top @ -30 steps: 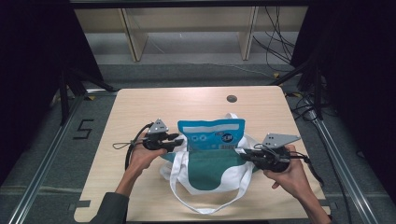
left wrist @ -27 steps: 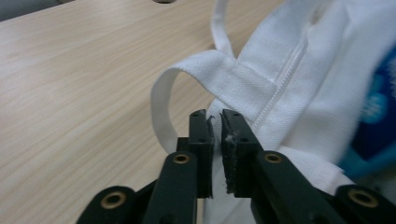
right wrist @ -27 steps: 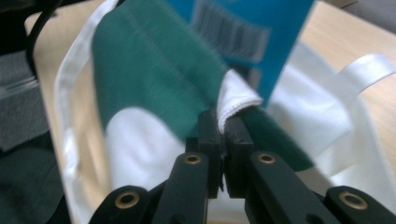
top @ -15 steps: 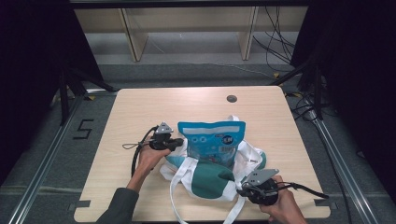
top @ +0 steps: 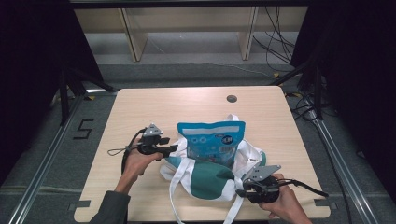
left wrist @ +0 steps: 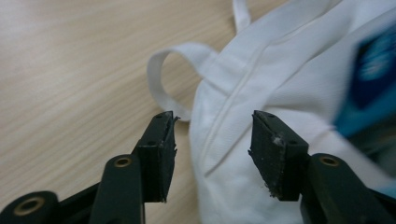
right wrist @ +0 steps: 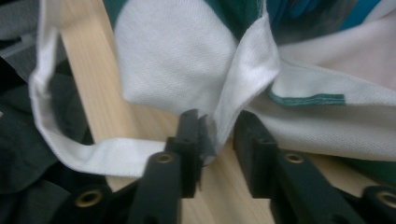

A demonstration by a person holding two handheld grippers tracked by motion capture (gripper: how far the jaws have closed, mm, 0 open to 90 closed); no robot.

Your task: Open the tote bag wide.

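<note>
Jaws on both grippers just opened: left gripper [left wrist: 212, 140] wide at white-and-teal cloth tote bag [top: 210, 175] lower centre, right gripper [right wrist: 219, 149] narrowly apart around white hem fold, blue snack pouch [top: 211, 140] bagged, release likely.

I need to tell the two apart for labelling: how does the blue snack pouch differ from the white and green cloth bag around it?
The blue snack pouch is glossy, printed and stands upright; the white and green cloth bag is matte, soft and slumped flat. The pouch has no handles; the bag has long white straps. Both rest on the wooden table.
</note>
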